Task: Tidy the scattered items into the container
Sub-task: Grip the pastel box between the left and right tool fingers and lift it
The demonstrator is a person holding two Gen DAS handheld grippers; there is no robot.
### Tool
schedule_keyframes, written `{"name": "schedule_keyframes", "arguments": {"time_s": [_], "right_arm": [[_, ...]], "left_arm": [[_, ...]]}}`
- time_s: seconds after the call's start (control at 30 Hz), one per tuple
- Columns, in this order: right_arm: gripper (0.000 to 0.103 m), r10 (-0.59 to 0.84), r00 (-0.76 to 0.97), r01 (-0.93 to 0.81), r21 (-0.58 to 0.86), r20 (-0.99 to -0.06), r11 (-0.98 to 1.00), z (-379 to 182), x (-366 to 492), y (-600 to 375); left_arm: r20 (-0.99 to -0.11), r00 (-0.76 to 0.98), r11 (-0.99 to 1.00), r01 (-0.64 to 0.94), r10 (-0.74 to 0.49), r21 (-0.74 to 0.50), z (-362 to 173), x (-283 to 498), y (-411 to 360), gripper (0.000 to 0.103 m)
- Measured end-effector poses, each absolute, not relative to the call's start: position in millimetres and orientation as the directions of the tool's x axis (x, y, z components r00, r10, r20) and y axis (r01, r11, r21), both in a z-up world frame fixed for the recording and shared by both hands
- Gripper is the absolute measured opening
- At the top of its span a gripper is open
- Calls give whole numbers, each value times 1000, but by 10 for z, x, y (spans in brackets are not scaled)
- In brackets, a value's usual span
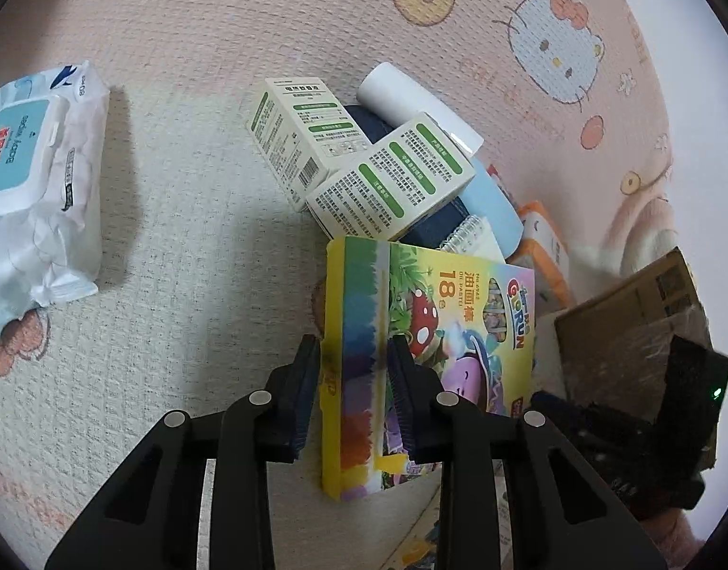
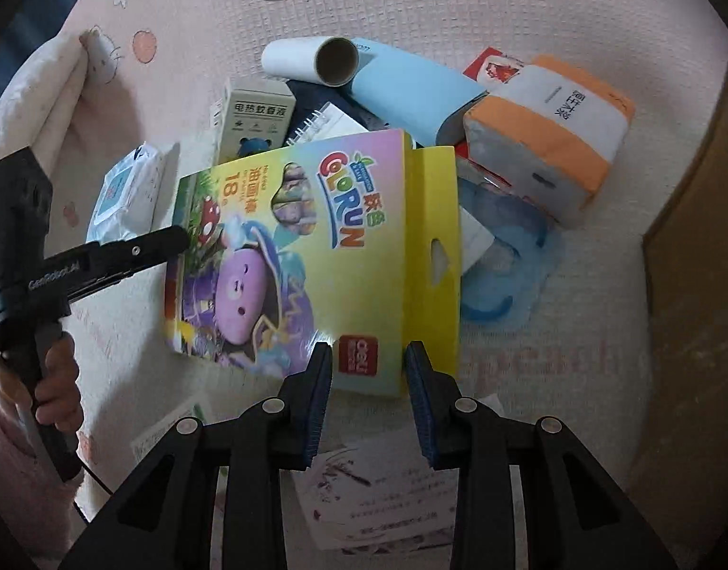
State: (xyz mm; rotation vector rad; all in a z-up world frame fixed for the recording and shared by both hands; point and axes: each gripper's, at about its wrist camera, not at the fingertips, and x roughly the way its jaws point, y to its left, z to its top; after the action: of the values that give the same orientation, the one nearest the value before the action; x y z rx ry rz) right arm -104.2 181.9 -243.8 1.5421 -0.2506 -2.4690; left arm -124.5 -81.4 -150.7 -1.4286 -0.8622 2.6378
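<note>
A bright oil pastel box (image 1: 411, 332) is held off the pink play mat, and my left gripper (image 1: 352, 356) is shut on its yellow striped edge. From the right wrist, the left gripper (image 2: 178, 237) clamps the left side of the pastel box (image 2: 292, 247). My right gripper (image 2: 368, 361) hovers over the box's lower corner with its jaws partly apart. The box face passes behind both fingers and nothing is pinched. A brown cardboard container (image 1: 639, 313) stands to the right and shows as a wall (image 2: 696, 247) in the right wrist view.
A pile lies beyond the pastel box: two white-green cartons (image 1: 302, 137) (image 1: 392, 185), a white roll (image 2: 311, 59), a spiral notebook (image 2: 316, 123), an orange tissue pack (image 2: 549, 137) and a blue packet (image 2: 502, 261). A wet-wipes pack (image 1: 36, 180) lies apart at left. Papers (image 2: 378, 498) lie near.
</note>
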Motion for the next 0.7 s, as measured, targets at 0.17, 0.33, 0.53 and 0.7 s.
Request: {"name": "schedule_keyframes", "arguments": {"time_s": [0.17,0.33,0.53,0.7], "right_arm": [[37,-248,-512,59,254,-823,-965,-2228,-1155,1994],[54,-269,-501,23,298,-823,-954,-2340,-1269,2129],[57,-328,-499,-4,381,-802,-925,-2544,-1337,2167],[58,-394,-505,2,455,-768,-890,-2644,-1394,2193]], "left_arm": [[-772,-569,-837,247,282,-488,-1527,-1245,-784,41],[-767,-561,-824,244,311,-512,-1575,-1160,-751,52],[-745,-569,-776,270,349,-570,-1660,-1137,-748,52],[-754,-566,-785,276,334,-555,-1708,-1188,-710,52]]}}
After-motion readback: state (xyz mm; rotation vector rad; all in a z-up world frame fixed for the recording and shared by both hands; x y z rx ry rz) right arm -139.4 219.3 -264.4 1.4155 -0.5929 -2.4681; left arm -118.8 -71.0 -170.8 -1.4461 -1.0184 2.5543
